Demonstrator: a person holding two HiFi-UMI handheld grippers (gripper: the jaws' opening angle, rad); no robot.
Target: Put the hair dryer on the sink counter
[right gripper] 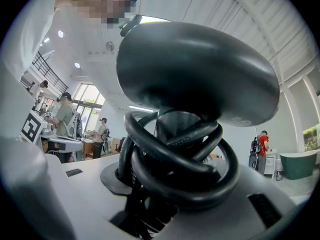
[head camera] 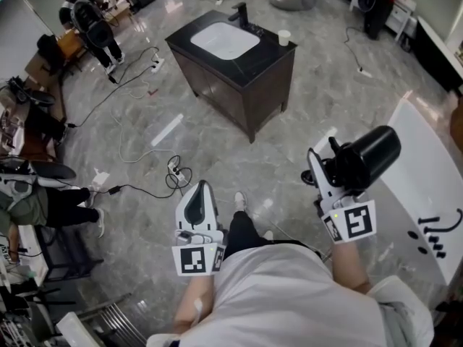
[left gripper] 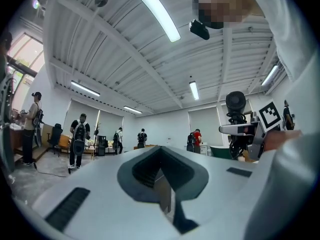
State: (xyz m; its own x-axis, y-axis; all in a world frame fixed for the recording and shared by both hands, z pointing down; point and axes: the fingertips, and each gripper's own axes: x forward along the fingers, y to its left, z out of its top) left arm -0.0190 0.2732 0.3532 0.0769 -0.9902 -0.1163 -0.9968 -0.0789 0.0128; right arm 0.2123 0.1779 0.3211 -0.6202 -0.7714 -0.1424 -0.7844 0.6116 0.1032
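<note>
Sink counter [head camera: 268,60]: cup [head camera: 283,37], faucet [head camera: 242,13]. Floor [head camera: 325,100]: cables [head camera: 130,78].

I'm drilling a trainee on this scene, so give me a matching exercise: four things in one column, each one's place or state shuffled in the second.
1. hair dryer
2. white cup
3. faucet
4. left claw

A. empty
B. at the far edge of the basin
C. on the right-hand corner of the counter
D. gripped by the right claw

Pairs: 1-D, 2-C, 3-B, 4-A
</note>
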